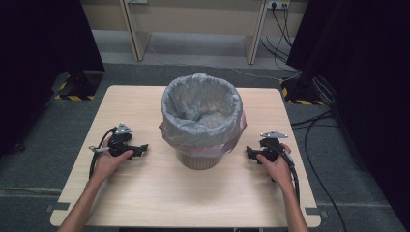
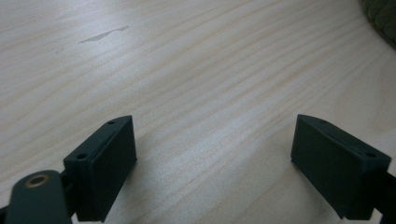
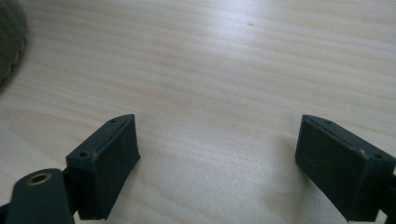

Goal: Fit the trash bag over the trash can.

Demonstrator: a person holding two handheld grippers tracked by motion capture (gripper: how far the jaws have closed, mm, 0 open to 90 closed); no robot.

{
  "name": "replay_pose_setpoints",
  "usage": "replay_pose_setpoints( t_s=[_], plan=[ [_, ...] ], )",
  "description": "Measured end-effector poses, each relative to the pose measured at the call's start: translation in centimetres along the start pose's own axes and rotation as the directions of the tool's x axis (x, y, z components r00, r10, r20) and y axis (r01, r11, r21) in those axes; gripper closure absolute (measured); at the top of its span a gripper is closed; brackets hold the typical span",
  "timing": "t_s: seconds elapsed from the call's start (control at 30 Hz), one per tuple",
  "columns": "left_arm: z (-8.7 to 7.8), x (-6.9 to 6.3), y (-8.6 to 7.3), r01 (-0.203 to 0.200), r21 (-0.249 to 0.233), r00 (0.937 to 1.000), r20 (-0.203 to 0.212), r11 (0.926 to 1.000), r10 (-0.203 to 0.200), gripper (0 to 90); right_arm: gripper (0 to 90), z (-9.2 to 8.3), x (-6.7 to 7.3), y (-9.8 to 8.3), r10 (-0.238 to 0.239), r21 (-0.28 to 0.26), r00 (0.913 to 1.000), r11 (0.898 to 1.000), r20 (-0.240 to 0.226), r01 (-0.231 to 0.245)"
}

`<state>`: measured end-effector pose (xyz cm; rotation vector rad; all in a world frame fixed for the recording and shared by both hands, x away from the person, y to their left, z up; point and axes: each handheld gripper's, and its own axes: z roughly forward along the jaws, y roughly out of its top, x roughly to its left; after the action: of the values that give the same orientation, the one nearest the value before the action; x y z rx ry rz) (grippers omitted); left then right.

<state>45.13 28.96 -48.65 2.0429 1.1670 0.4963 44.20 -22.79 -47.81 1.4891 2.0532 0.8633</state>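
In the high view, the basket (image 1: 202,121) with a grey bag stands mid-table (image 1: 145,193), between the left gripper (image 1: 140,149) and the right gripper (image 1: 250,153). In the left gripper view, the jaws are wide apart, empty; the basket edge (image 2: 380,18) is top right. In the right gripper view, the jaws are also spread, empty; the basket (image 3: 10,42) is top left.

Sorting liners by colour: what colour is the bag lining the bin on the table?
Grey, slightly translucent; the bag shows best in the high view.

Left gripper (image 2: 215,154) jaws spread wide, empty, over light wooden table (image 2: 196,70); woven edge (image 2: 382,18) top right.
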Motion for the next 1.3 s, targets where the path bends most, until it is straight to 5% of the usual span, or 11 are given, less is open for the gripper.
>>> replay_pose_setpoints(
  t_s=[1.3],
  plan=[
    [-0.1,-0.2,-0.1,-0.009,-0.001,0.9999,0.005,1.0000,0.009,13.4,12.9,-3.4,1.1,-3.3,-0.022,0.002,0.9995,1.000,-0.023,0.022]
  ],
)
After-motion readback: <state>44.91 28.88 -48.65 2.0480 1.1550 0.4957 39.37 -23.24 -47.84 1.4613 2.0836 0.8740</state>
